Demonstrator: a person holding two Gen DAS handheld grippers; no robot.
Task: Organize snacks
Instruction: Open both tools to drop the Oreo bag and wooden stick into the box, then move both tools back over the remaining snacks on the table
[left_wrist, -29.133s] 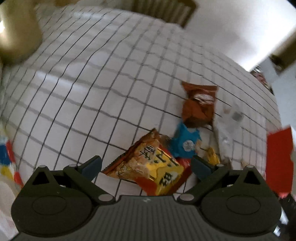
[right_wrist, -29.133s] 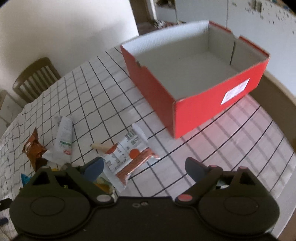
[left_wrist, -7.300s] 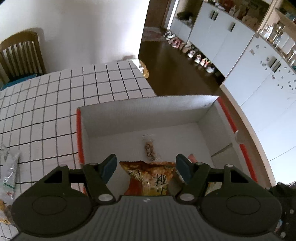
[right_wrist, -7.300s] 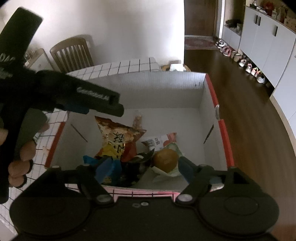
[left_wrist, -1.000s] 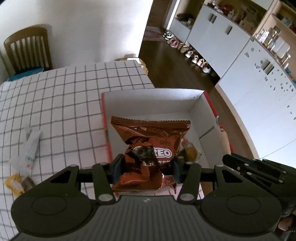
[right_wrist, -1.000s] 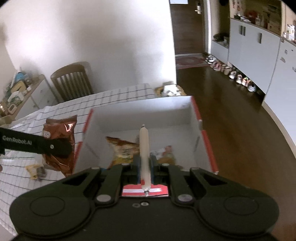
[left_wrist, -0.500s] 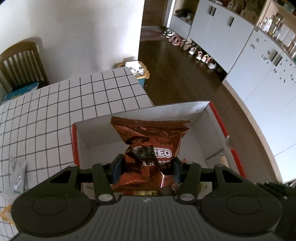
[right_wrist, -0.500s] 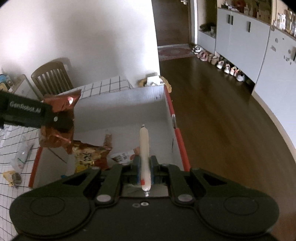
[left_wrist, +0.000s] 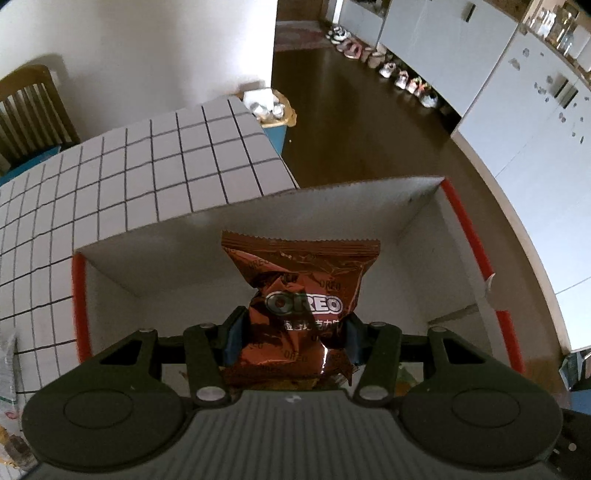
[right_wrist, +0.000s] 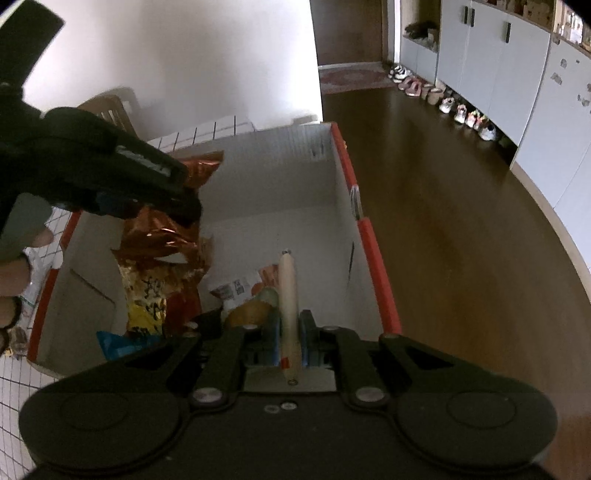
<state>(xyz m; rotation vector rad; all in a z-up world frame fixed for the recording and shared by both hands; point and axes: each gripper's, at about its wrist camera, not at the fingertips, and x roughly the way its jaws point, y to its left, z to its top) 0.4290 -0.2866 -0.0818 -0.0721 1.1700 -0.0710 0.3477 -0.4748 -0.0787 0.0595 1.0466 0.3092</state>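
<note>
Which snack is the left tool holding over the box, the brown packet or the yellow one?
The brown Oreo packet: it is clamped upright in the left tool above the red box. The yellow packet lies down inside the box, gripped by nothing.

Brown Oreo packet (left_wrist: 301, 295), red-edged white box (left_wrist: 469, 236), black-gridded, apparently white tablecloth (left_wrist: 122, 177).

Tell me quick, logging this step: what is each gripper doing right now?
Left gripper: closed on the brown Oreo packet, over the red box.
Right gripper: closed on the pale sausage stick.
</note>
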